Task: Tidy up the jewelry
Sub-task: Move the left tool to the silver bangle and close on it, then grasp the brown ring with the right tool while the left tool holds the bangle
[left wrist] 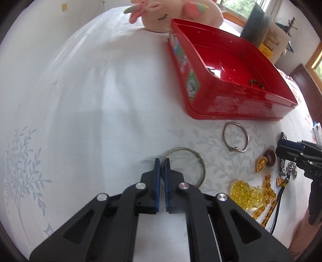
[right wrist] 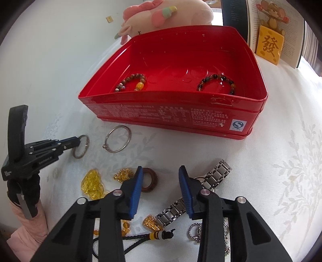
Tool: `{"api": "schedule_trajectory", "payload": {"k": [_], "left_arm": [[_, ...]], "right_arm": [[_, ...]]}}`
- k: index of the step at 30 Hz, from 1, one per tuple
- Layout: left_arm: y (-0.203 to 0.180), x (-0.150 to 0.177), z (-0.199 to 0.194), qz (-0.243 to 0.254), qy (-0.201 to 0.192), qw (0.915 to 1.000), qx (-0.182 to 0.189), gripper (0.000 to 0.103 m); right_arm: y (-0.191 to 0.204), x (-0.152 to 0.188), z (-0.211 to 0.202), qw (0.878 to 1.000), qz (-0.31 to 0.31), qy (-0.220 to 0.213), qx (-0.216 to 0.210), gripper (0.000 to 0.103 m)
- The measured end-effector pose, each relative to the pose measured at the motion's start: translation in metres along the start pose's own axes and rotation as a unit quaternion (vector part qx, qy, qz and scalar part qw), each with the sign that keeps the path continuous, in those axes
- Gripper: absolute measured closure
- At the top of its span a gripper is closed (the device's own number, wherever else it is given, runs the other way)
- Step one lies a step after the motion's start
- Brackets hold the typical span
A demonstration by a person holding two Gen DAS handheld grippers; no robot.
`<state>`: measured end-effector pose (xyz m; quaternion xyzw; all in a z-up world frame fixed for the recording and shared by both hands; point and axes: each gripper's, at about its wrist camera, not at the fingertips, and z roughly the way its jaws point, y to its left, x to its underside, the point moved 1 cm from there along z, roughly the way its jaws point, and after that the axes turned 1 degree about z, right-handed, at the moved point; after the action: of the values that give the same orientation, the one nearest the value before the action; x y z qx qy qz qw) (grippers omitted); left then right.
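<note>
1. The left gripper point(left wrist: 162, 161) had its blue pads pressed onto the rim of a silver bangle point(left wrist: 193, 161). The jaws were clamped on the bangle's near-left arc, with only a thin gap between them. In the right wrist view the same gripper point(right wrist: 77, 142) met that bangle point(right wrist: 82, 148) at about 9 o'clock.

2. A second silver bangle point(left wrist: 235, 137) lay flat on the white tablecloth point(left wrist: 90, 100), at 2 o'clock from the held one. It sat just in front of the red tin point(right wrist: 253, 70) and apart from it.

3. The tin stood open at 12 o'clock in the right wrist view. Two beaded bracelets lay inside: a brown one with a yellow bead point(right wrist: 130, 82) at the left and a dark multicoloured one point(right wrist: 217, 82) at the right.

4. The right gripper point(right wrist: 161, 171) hovered with its jaws wide apart and nothing between them. A brown wooden ring point(right wrist: 150, 179) lay just beside its left finger. A metal-link watch band point(right wrist: 217, 173) ran under its right finger.

5. Amber-yellow pendants point(right wrist: 92, 184) and gold charms point(right wrist: 122, 174) were scattered at 9 o'clock from the right gripper. A black cord with a small bead end point(right wrist: 159, 234) lay at 6 o'clock.

6. A pink plush toy point(right wrist: 161, 14) sat behind the tin at 12 o'clock. An open book with a yellow card point(right wrist: 269, 44) stood at 1 o'clock.
</note>
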<state>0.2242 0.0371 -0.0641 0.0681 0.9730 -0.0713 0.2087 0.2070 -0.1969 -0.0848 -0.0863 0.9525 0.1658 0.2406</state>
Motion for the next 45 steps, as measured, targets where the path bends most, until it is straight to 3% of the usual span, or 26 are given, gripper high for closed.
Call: {"api": "schedule_trajectory", "payload": {"k": [10, 19, 21, 35, 45], "left_arm": [[-0.001, 0.000, 0.002, -0.002, -0.001, 1.0000, -0.003, 0.101], [-0.010, 0.004, 0.001, 0.014, -0.003, 0.9999, 0.005, 0.101], [-0.013, 0.005, 0.001, 0.019, -0.004, 0.9998, 0.005, 0.101], [-0.009, 0.004, -0.019, 0.009, -0.041, 0.9984, 0.038, 0.101], [-0.014, 0.004, -0.023, 0.013, -0.042, 0.9979, 0.048, 0.101]], "right_arm": [[0.002, 0.003, 0.008, 1.000, -0.011, 0.019, 0.001, 0.084], [0.010, 0.005, 0.013, 0.999, -0.031, 0.021, 0.016, 0.085], [0.012, 0.005, 0.014, 0.999, -0.033, 0.020, 0.016, 0.093], [0.003, 0.000, -0.015, 0.999, -0.013, -0.021, -0.024, 0.096], [0.001, -0.003, -0.019, 0.999, -0.001, -0.025, -0.032, 0.096]]}}
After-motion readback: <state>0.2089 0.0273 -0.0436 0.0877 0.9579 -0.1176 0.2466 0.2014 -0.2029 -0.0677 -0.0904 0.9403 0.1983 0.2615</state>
